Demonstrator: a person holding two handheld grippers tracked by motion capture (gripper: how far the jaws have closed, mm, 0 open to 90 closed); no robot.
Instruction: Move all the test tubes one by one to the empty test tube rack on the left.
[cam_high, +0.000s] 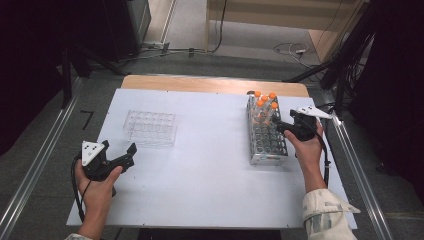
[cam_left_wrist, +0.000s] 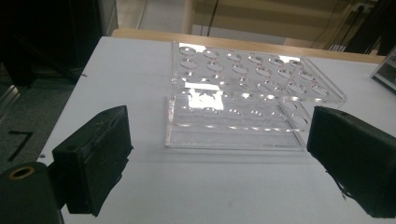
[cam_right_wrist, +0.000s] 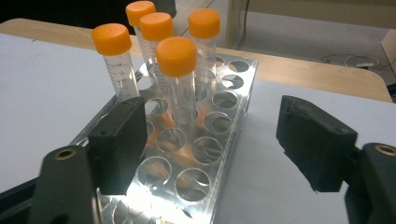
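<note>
Five clear tubes with orange caps (cam_right_wrist: 176, 56) stand upright in a shiny metal rack (cam_right_wrist: 205, 154), bunched at the rack's far end; seen from the right gripper view, four sit at about 11 to 12 o'clock and one stands nearer, dead ahead. In the high view the tubes (cam_high: 265, 102) are at the 12 o'clock end of the rack (cam_high: 267, 145), which lies lengthwise at roughly 3 o'clock on the white table (cam_high: 210, 185). Rest of the rack holes look empty

Right gripper (cam_high: 280, 126) is level, at the rack's 3 o'clock side, jaws pointing toward 9 o'clock over the rack near the tubes. In its own view (cam_right_wrist: 224, 149) the jaws stand wide apart, one over the rack's holes, the other over bare table just beside the rack; nearest tube is ahead of the gap, not between the pads, nothing gripped. Right hand (cam_high: 307, 147) wraps the handle, patterned sleeve (cam_high: 325, 210) at 5 o'clock

Clear plastic rack (cam_high: 150, 127) with rows of empty round holes sits flat at about 10 o'clock on the table, well apart from the metal rack. Left gripper (cam_high: 127, 154) is just at 7 o'clock of it, low over the table, jaws wide apart and holding nothing; in its own view (cam_left_wrist: 219, 158) the clear rack (cam_left_wrist: 243, 93) lies ahead at 12 o'clock, beyond the pads. Left hand (cam_high: 97, 182) holds it at 8 o'clock

Wooden table edge (cam_high: 210, 84) shows at 12 o'clock, grey floor (cam_high: 240, 55) beyond
</note>
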